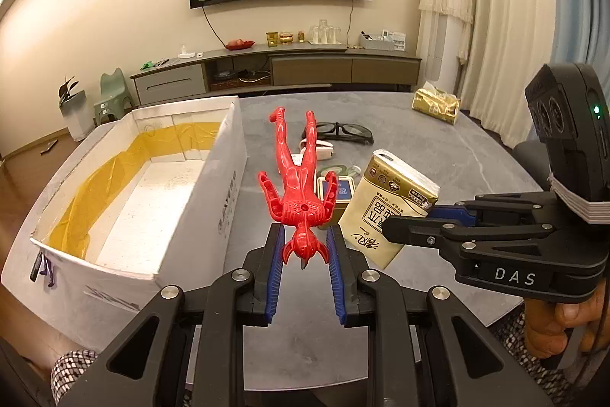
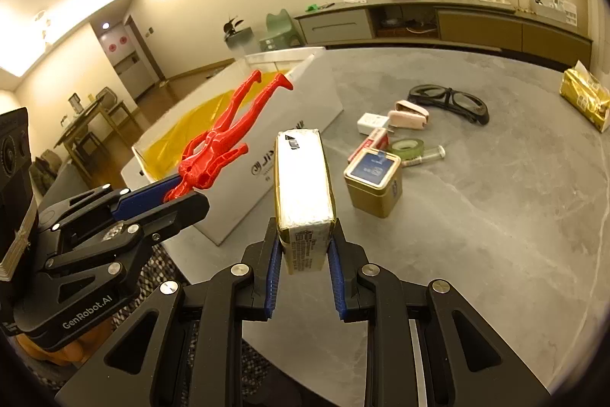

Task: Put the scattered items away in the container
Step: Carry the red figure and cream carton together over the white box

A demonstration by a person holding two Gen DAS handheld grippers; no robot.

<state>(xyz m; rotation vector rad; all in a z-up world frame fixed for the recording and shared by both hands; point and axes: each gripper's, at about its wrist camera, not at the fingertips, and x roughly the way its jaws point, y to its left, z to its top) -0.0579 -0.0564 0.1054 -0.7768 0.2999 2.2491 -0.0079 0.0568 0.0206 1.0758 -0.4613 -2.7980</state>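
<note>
The left claw [image 1: 304, 239] is clamped on the head of a red plastic action figure [image 1: 299, 178], whose legs point away, held in the air just beside the open white cardboard box [image 1: 190, 193] with its yellow lining. The right claw [image 2: 304, 246] grips one end of a yellow pack of tissues [image 2: 303, 185] above the grey table [image 2: 476, 235]. Still lying on the table are a gold tin [image 2: 375, 184], a roll of green tape [image 2: 408, 147], a pink stapler [image 2: 410, 114], a white plug [image 2: 371, 123], black goggles [image 2: 450, 102] and, well apart, a gold tissue pack [image 2: 583, 98].
</note>
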